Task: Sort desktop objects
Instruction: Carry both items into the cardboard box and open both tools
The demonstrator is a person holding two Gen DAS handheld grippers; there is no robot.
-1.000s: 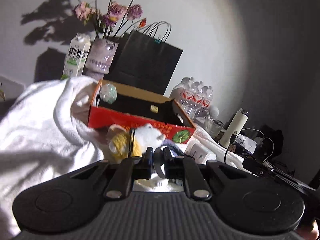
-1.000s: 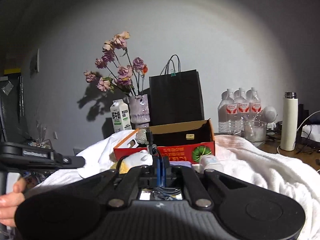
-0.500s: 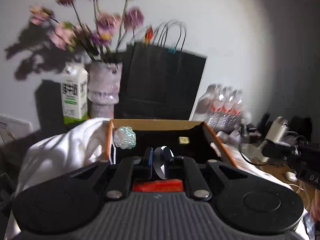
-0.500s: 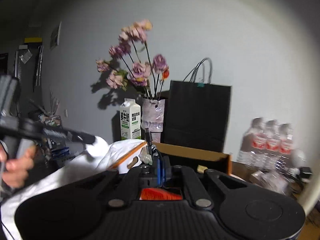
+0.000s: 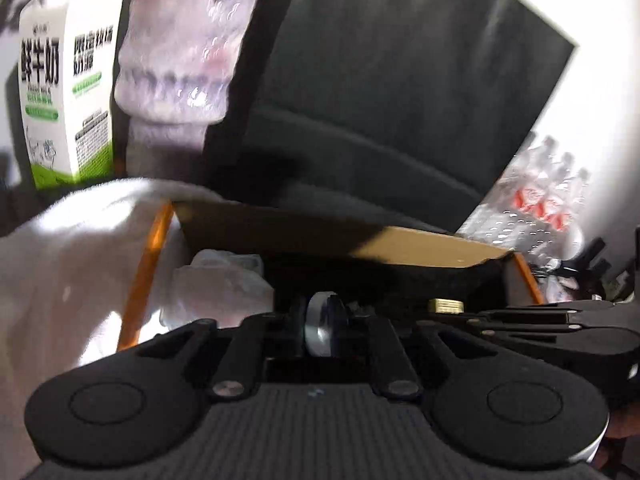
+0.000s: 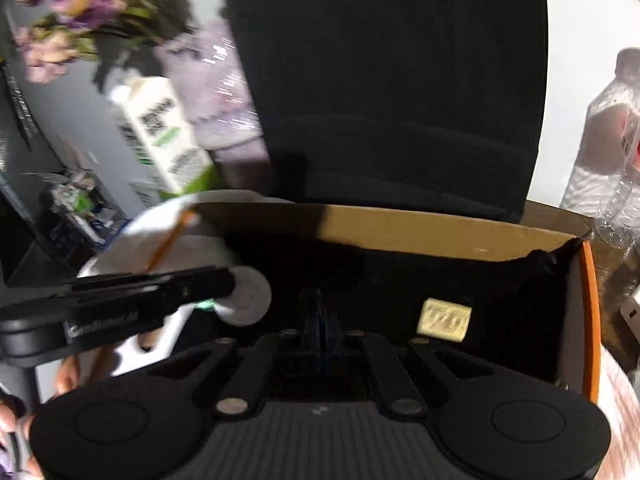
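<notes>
My left gripper (image 5: 320, 330) is shut on a round silver disc (image 5: 320, 330) and holds it over the open cardboard box (image 5: 360, 242). The disc also shows in the right wrist view (image 6: 248, 296), at the tip of the left gripper above the box's left side. My right gripper (image 6: 322, 326) is shut on a thin blue object (image 6: 322, 320), over the box's dark inside (image 6: 400, 232). A crumpled clear wrapper (image 5: 224, 280) lies in the box's left corner. A small gold block (image 6: 444, 318) lies on the box floor.
Behind the box stand a black paper bag (image 5: 400, 92), a lilac glass vase (image 5: 184, 60) and a milk carton (image 5: 64, 80). A white towel (image 5: 60, 260) lies left of the box. Water bottles (image 5: 532, 204) stand at the right.
Both grippers have moved forward and down over the box, which now fills the lower view. The red front wall has dropped out of sight. Each gripper keeps its hold.
</notes>
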